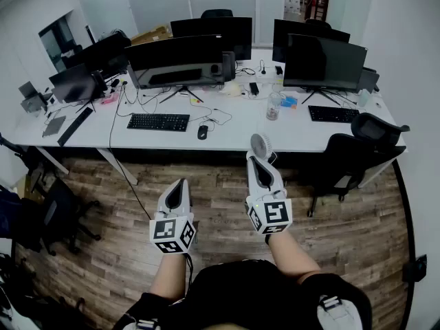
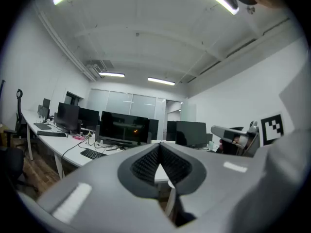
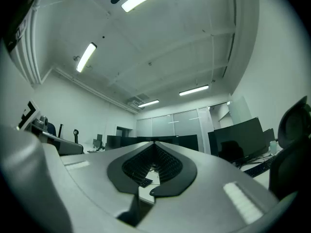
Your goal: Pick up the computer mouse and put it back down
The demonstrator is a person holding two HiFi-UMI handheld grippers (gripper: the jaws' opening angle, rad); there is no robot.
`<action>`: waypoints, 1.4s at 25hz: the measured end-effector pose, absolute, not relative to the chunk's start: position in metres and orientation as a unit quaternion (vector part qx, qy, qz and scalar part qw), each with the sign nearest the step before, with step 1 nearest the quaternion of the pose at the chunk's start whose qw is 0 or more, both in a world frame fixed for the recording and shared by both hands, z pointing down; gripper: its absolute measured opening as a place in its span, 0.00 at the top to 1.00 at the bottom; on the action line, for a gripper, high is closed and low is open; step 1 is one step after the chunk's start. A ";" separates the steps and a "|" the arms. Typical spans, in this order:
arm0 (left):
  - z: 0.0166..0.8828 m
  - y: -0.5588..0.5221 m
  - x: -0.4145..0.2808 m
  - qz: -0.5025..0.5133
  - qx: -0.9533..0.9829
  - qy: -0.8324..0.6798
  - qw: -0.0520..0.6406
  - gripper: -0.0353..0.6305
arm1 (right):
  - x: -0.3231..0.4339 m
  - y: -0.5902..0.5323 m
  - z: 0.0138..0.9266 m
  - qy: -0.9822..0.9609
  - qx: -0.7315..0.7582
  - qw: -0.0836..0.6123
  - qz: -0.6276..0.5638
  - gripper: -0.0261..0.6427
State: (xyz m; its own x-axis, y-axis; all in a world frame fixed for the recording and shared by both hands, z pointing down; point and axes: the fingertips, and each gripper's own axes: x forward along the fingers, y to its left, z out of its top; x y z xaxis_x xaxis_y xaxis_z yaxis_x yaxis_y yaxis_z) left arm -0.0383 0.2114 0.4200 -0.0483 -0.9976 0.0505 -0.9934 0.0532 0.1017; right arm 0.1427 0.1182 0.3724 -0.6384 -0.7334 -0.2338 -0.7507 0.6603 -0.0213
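Computer mouse lies on the white bench, just right of the keyboard. Left gripper and right gripper hang over the floor, well apart from it, fingers pressed together on nothing. Assessment: likely light, rigid, smooth-shelled. Grip across its flanks at mid-body; any cord may drag.

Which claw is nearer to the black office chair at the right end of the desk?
Right. The right claw is just left of the black chair; the left claw is farther left, beyond the right one.
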 end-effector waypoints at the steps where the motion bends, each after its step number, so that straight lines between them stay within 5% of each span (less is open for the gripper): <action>1: 0.420 0.212 -0.039 -0.020 0.688 -0.723 0.054 0.87 | 0.142 0.119 0.371 0.903 -0.411 0.117 0.040 0.96; 35: 0.444 0.131 -0.119 -0.012 0.704 -0.709 0.041 0.87 | 0.056 0.046 0.399 0.890 -0.440 0.108 0.037 0.96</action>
